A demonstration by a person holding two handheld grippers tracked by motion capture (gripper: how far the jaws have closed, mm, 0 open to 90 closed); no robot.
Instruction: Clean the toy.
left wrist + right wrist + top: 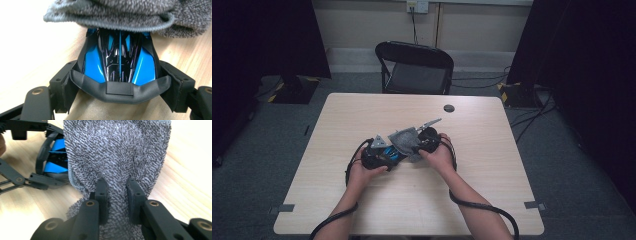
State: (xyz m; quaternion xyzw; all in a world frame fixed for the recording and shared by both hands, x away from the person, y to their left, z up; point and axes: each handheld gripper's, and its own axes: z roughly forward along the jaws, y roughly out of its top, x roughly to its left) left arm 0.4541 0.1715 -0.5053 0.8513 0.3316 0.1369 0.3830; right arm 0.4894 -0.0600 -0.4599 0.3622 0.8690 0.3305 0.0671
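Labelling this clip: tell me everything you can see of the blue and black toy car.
The toy car has a glossy, plastic-looking shell, blue panels beside a black centre with a thin blue stripe, and a matte black bumper-like end nearest the camera. It sits clamped by its sides in the left gripper, mid-table. The grey cloth, pinched by the right gripper, drapes over its far end.

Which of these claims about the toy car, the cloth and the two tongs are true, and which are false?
1. The left tongs clamp a blue and black toy car. True.
2. The right tongs stand open with nothing between them. False: they pinch a grey cloth.
3. The cloth lies over one end of the car. True.
4. The cloth is bright red. False: it is grey.
5. A black chair stands behind the table. True.
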